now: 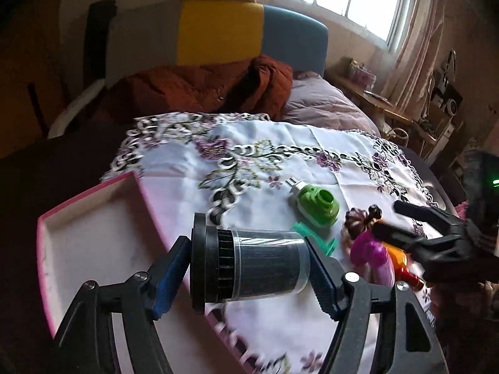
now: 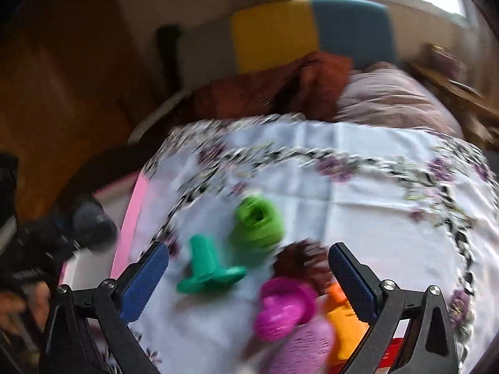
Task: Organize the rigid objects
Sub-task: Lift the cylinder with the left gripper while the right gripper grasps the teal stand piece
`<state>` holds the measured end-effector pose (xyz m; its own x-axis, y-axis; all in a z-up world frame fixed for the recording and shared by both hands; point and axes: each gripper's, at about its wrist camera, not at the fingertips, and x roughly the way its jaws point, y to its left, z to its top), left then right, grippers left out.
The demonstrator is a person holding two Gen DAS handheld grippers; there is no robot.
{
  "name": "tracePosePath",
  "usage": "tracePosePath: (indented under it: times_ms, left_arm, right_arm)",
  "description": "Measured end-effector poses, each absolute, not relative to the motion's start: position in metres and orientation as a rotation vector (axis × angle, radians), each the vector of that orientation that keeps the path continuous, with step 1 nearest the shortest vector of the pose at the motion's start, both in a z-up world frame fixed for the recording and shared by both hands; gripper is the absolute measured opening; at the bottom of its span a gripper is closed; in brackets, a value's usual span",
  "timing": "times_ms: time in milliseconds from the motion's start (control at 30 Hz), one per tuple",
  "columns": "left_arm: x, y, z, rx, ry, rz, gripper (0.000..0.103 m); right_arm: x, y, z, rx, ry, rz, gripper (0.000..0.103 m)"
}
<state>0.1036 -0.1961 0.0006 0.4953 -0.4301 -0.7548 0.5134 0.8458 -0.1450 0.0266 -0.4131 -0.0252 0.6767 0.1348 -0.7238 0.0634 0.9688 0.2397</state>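
Observation:
My left gripper [image 1: 246,265] is shut on a black ribbed cylinder [image 1: 265,265] in a clear wrap, holding it sideways by its two ends. It hangs over the near edge of a pink-rimmed box [image 1: 93,193]. In the blurred right wrist view the same cylinder [image 2: 93,221] shows at the left by the box [image 2: 134,215]. My right gripper [image 2: 248,255] is open above a doll in a magenta dress [image 2: 287,305], pads clear of it. A teal piece [image 2: 209,268], a green piece [image 2: 257,222] and an orange item [image 2: 346,324] lie around the doll.
A white embroidered tablecloth [image 1: 280,155] covers the table. Behind it is a bed with a rust-coloured jacket [image 1: 202,87], a pillow [image 1: 324,106] and a yellow and blue headboard [image 1: 221,31]. A cluttered shelf [image 1: 436,99] stands at the right under a window.

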Motion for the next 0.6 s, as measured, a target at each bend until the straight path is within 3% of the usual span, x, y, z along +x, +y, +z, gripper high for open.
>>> tracePosePath:
  times_ms: [300,467,600]
  left_arm:
    - [0.071,-0.110,-0.009,0.045,0.880,-0.465,0.073]
    - [0.059,-0.065,-0.017,-0.002,0.899,-0.395,0.073]
    - [0.051,-0.037,-0.021,-0.042,0.904,-0.351,0.073]
  right_arm:
    - [0.034,-0.377,-0.048,0.108,0.946,0.093,0.096]
    - [0.044,-0.374,-0.053,0.127,0.980,0.100,0.071]
    - [0.070,-0.362,-0.052,0.113,1.006,0.109,0.068]
